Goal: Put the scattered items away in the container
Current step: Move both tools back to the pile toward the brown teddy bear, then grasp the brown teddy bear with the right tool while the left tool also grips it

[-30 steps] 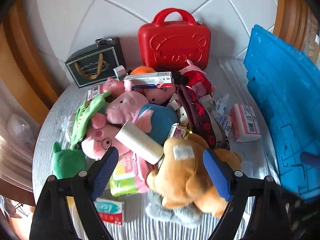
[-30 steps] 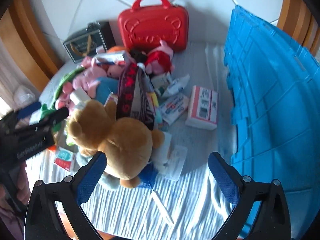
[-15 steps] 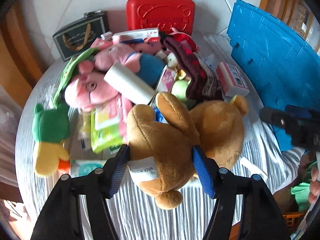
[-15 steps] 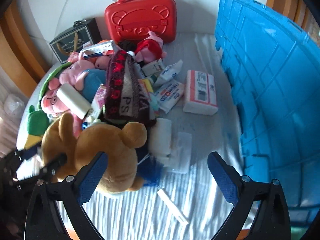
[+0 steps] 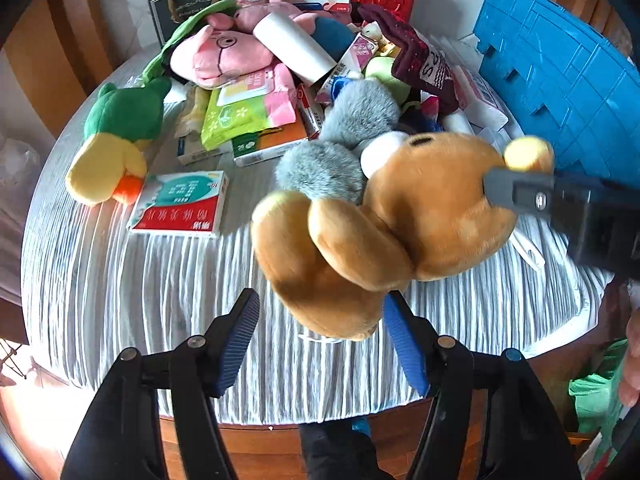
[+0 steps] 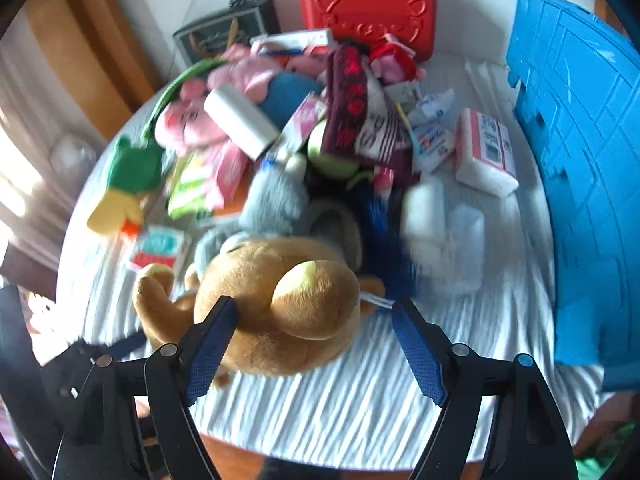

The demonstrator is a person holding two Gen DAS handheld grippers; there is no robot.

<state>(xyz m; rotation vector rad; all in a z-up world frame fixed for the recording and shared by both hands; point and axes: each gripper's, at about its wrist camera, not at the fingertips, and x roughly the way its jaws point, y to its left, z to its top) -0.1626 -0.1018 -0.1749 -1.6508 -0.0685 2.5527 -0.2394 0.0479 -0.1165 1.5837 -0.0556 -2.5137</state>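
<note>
A brown plush bear (image 5: 384, 232) hangs in the air over the table's near edge, in front of my left gripper (image 5: 324, 332). The left jaws stand wide apart and the bear is beyond the fingertips, only the right pad close to it. My right gripper (image 6: 316, 344) is open with the bear's head (image 6: 280, 304) between its fingers; one right finger (image 5: 532, 196) lies across the bear's head in the left wrist view. The blue crate (image 5: 568, 80) stands at the right, also in the right wrist view (image 6: 580, 160).
A pile of toys and boxes covers the table: grey plush (image 5: 348, 136), pink pig (image 5: 224, 56), green-yellow duck (image 5: 116, 136), white roll (image 5: 292, 48), red-green medicine box (image 5: 180, 204), tissue pack (image 6: 484, 152). A red case (image 6: 368, 8) and black box (image 6: 228, 28) stand at the back.
My left gripper lifted the bear toward the near edge, then opened and let go. My right gripper moved in around the bear's head.
</note>
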